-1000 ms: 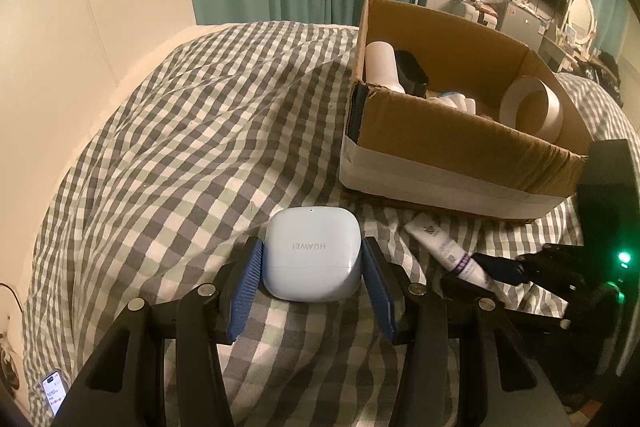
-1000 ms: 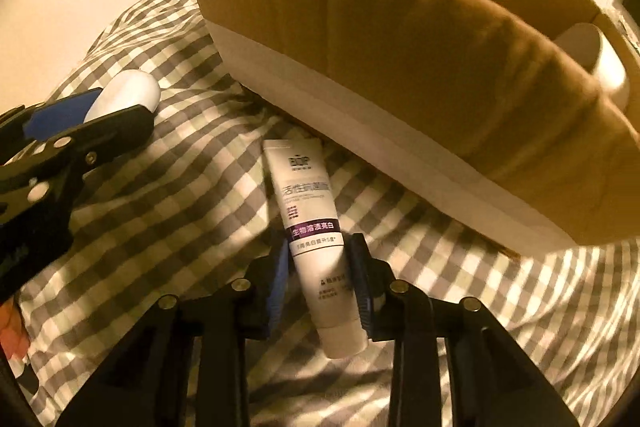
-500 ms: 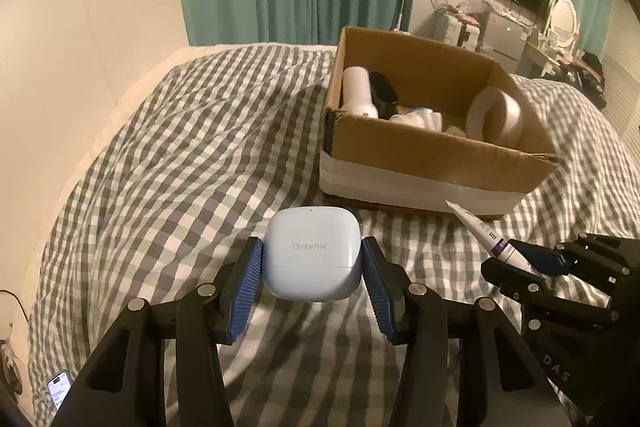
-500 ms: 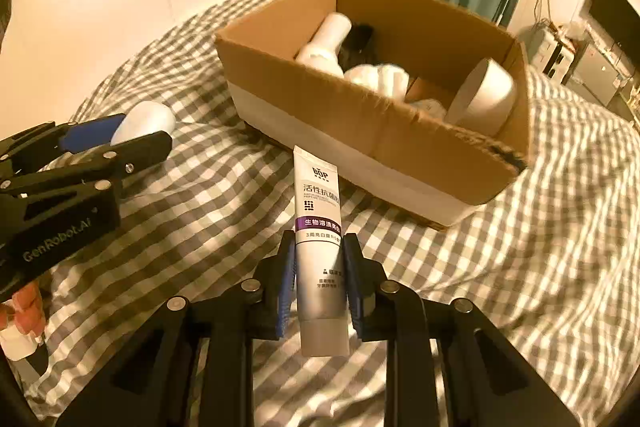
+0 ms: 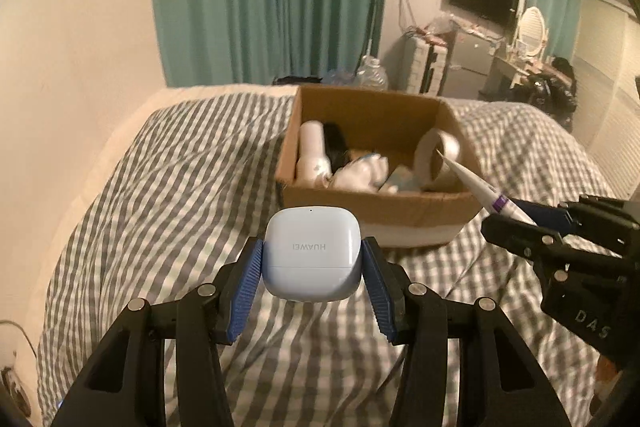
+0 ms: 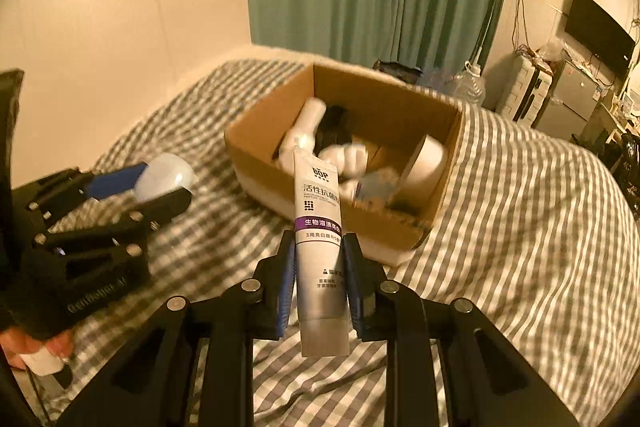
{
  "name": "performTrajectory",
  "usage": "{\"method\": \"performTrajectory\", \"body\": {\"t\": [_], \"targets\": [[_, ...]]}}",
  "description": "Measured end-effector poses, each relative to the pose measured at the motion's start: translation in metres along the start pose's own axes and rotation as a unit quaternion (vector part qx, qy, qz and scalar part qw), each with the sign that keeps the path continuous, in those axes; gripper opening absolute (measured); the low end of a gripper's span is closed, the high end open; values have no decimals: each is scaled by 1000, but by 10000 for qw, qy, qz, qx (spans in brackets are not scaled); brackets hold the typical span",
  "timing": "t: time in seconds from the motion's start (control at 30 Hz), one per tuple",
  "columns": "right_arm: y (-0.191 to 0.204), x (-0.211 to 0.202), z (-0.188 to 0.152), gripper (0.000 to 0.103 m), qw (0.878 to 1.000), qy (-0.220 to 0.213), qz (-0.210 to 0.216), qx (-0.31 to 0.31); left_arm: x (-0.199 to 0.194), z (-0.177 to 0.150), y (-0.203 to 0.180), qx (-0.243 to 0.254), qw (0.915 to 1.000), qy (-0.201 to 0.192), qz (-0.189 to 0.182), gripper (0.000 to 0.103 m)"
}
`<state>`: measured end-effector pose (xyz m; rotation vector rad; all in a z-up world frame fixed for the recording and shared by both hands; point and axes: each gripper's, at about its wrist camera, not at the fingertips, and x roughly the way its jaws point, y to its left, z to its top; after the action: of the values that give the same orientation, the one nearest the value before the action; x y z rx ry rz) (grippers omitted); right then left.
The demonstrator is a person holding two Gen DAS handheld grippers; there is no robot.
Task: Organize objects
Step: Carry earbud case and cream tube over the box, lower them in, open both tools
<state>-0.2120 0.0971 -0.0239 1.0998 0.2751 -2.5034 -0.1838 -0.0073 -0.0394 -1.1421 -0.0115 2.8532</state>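
From the left wrist view we see our left gripper (image 5: 312,269) clamped on a pale blue earbud case (image 5: 311,259), its blue pads (image 5: 247,291) pressed against both sides, the case held above the checked bedspread (image 5: 168,195). Beyond it on the bed sits an open cardboard box (image 5: 380,217) holding a white bottle (image 5: 312,155), a dark item, something white and crumpled, and a roll of tape (image 5: 438,159). At the right edge our right gripper (image 5: 520,223) holds a white tube (image 5: 480,189) that points toward the box.

From the right wrist view we see our right gripper (image 6: 318,267) closed on the tube (image 6: 320,251), which has a purple band and stands nearly upright between the fingers, in the air in front of the cardboard box (image 6: 400,227). The box lies on the bedspread (image 6: 520,227), and the tape roll (image 6: 426,167) leans against its right wall. At the left, our left gripper (image 6: 160,183) carries the earbud case (image 6: 164,177), blurred, above the bed and beside the box.
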Motion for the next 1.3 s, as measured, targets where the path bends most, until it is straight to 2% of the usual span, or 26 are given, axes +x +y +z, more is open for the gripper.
{"method": "performTrajectory", "body": {"t": [0.3, 0.57, 0.73, 0.93, 1.03, 1.3], "targets": [[-28, -12, 53, 22, 9984, -431, 101, 360, 13, 74, -7, 86, 9993, -358, -83, 51], [-53, 36, 83, 22, 9962, -438, 52, 756, 67, 111, -3, 28, 9994, -309, -164, 51], [-69, 80, 89, 22, 9945, -256, -9, 1013, 102, 113, -3, 135, 9993, -262, -247, 51], [-81, 124, 88, 22, 9936, 12, -28, 1125, 138, 99, -15, 393, 9987, -11, -314, 51], [-80, 137, 82, 22, 9939, 84, -36, 1098, 148, 95, -18, 434, 9980, 46, -451, 51], [-79, 151, 69, 22, 9936, 187, -78, 1112, 162, 89, -26, 525, 9974, 219, -435, 51]]}}
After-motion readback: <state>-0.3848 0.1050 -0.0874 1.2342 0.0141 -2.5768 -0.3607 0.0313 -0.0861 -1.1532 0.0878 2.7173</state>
